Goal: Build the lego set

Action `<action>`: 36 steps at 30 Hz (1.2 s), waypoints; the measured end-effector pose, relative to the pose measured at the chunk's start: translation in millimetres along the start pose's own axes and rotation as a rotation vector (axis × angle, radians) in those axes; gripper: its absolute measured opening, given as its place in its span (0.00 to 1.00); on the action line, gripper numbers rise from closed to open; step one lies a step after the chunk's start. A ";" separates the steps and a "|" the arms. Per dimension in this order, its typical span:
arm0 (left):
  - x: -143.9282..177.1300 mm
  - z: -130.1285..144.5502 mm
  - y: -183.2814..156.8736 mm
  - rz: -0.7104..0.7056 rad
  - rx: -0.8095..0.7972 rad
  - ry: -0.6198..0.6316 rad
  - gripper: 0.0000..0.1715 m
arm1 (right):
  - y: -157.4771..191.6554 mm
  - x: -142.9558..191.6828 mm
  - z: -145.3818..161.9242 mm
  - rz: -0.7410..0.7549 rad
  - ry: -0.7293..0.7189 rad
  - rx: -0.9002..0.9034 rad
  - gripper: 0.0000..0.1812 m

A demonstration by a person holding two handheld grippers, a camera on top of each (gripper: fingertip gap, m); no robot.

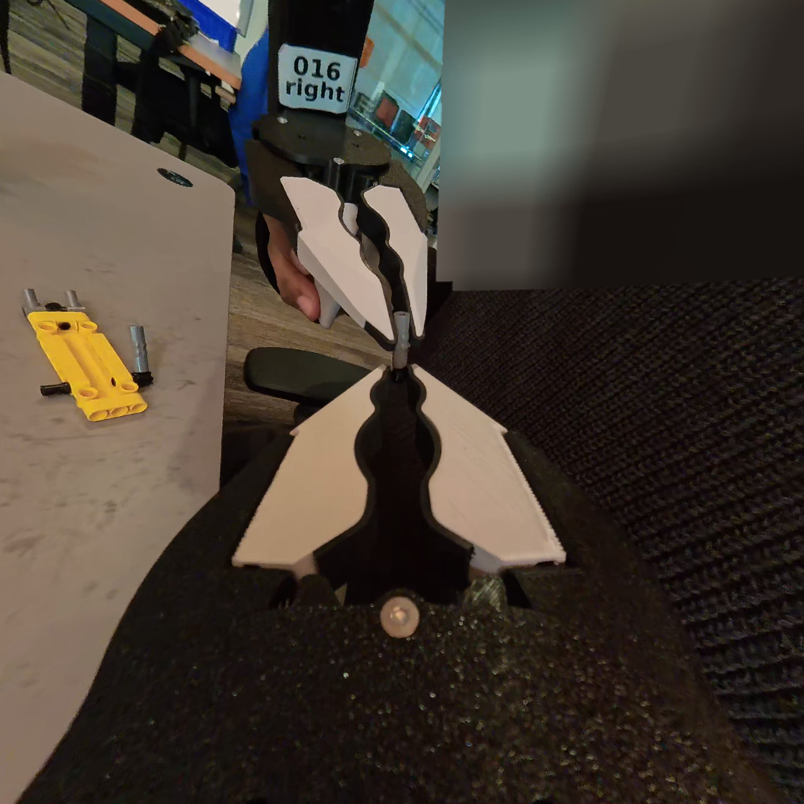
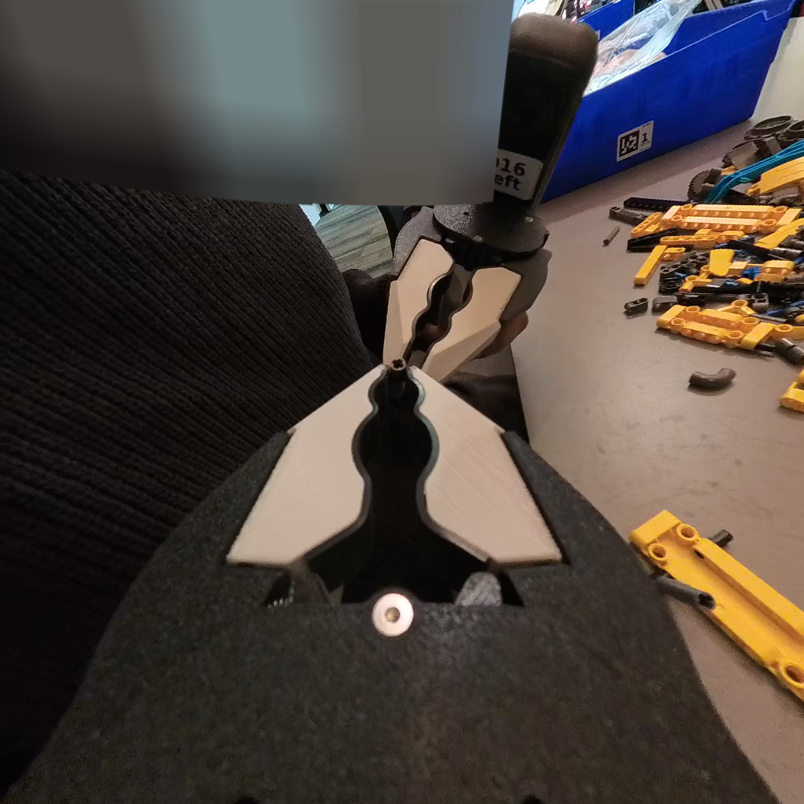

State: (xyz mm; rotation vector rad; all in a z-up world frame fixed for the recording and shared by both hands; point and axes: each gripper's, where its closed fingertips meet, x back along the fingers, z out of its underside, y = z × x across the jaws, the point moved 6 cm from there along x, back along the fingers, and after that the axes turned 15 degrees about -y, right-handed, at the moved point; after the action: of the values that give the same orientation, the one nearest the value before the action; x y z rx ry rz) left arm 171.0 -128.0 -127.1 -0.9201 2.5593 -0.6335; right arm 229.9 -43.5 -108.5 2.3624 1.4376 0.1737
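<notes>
Two hand-held grippers (image 1: 398, 370) (image 2: 396, 370) pinch grey pin (image 1: 401, 337).

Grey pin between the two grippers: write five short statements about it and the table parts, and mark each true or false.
1. The right gripper is shut on the grey pin. True.
2. The left gripper is wide open and far from the pin. False: its tips close on a small black piece at the pin's lower end.
3. The yellow panel lies flat on the table. True.
4. The yellow panel is held in the air. False: nothing grips it.
5. The loose yellow and black parts sit inside the blue bin. False: they lie on the table before it.
</notes>
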 end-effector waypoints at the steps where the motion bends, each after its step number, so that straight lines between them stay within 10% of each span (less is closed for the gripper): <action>1: 0.9 -1.7 0.6 -0.013 -0.013 -0.009 0.03 | -0.8 -0.2 -1.2 0.015 -0.010 0.010 0.04; 7: 22.8 -21.8 19.8 -0.222 -0.048 -0.168 0.03 | -29.9 18.4 -11.6 0.433 -0.001 0.220 0.15; 17: 44.9 -28.4 49.6 -0.498 -0.018 -0.264 0.03 | -73.1 5.9 31.1 0.982 0.632 0.366 0.10; 26: 43.8 -23.7 54.0 -0.515 0.013 -0.254 0.03 | -75.6 9.3 37.7 1.058 0.754 0.413 0.10; 36: 31.7 -13.8 57.1 -0.480 0.065 -0.178 0.03 | -43.0 37.1 46.6 0.743 0.655 0.404 0.05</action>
State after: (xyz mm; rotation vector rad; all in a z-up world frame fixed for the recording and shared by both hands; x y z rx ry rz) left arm 112.5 -105.7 -150.2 -1.5108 2.1555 -0.7185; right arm 225.2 -4.7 -170.7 3.2784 0.7545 1.0064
